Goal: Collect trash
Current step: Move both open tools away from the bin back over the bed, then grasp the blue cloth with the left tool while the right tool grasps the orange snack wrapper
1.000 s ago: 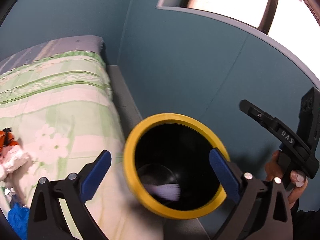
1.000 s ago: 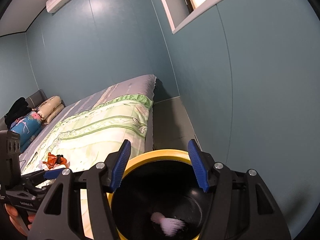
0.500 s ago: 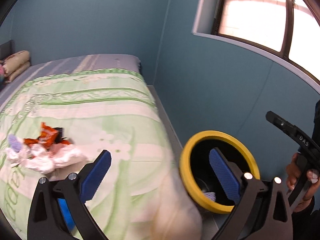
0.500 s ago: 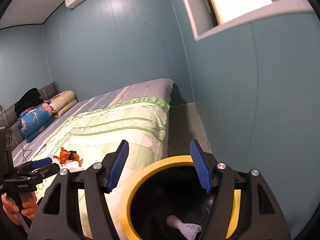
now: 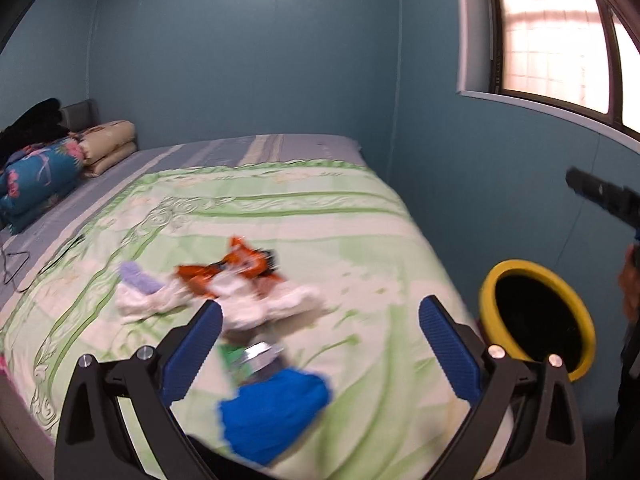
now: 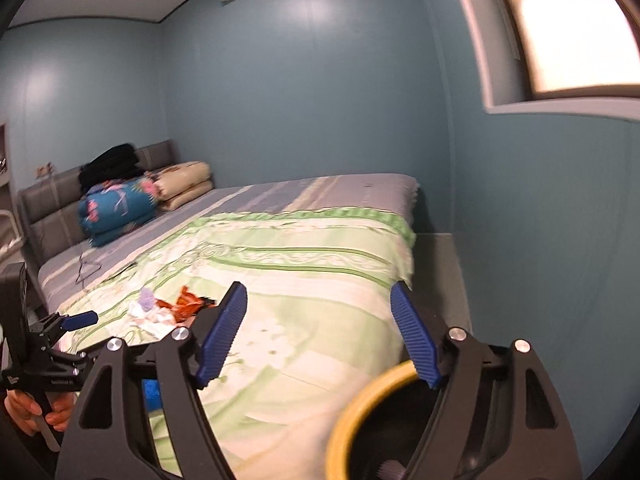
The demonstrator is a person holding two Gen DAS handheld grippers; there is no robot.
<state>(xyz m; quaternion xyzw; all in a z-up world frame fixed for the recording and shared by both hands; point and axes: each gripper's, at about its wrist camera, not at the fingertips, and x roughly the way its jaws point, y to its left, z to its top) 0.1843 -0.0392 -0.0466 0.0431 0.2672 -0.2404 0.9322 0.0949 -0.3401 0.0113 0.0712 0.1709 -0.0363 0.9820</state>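
**Both tools free, swinging from the bin to the litter on the bed**

The left tool [image 5: 320,344] stands spread wide with nothing between its blue pads; low in the middle of its view, the litter heap lies just past the tips. The right tool [image 6: 318,334] is also released and empty, its jaws having just been opening, with the yellow-rimmed bin [image 6: 368,412] under it at the lower right of its frame.

To do this step well, I would single out one piece at the edge of the heap, bring the left tool down over it with the pads on either side, and close only on that piece, not on the quilt [image 5: 320,216]. The view is blurred, so settling first would help.

Count, as far as the blur allows: one bin; one orange wrapper [image 5: 236,266]; one lilac scrap [image 5: 138,278]; one blue crumpled piece [image 5: 272,412]; one silvery-green packet [image 5: 252,358]; white tissues [image 5: 256,302], number unclear. The bin holds something pale at the bottom, which I cannot identify.
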